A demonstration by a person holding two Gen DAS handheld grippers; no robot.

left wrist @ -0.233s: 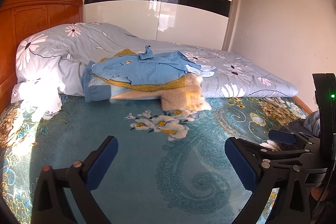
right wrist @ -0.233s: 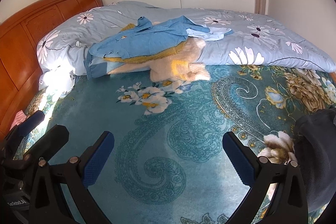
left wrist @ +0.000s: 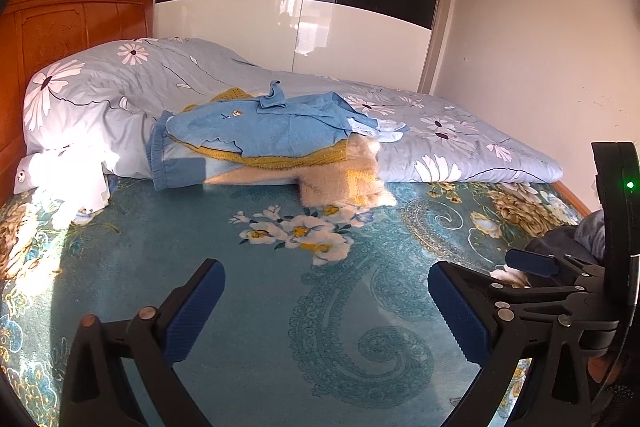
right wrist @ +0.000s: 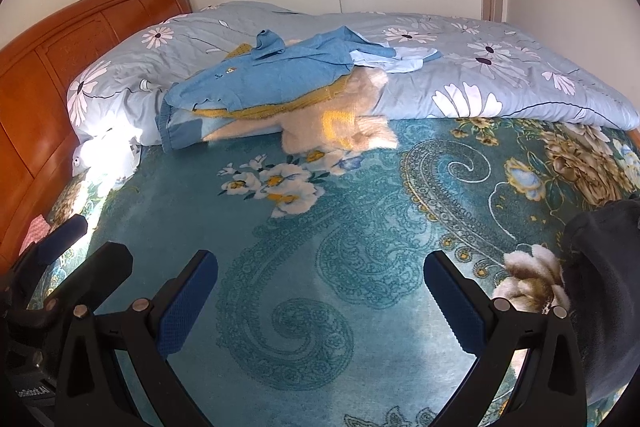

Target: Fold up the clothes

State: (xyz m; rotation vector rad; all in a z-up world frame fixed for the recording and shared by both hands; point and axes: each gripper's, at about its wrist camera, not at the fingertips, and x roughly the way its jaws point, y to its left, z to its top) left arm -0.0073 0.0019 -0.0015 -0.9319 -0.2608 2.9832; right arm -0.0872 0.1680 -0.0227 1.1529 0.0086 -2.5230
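A dark garment (right wrist: 604, 291) at the bed's (right wrist: 360, 227) right edge is cut off, perhaps trousers. My left gripper (left wrist: 326, 311) and right gripper (right wrist: 320, 301) hover gaping (both empty), well short of the clothes pile (right wrist: 280, 87).

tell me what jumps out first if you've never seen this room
A heap of clothes, a blue shirt over a yellow knit and a fluffy cream garment, lies at the far side of the teal floral blanket, against the daisy-print quilt. Both grippers, left and right, hang open and empty in front.
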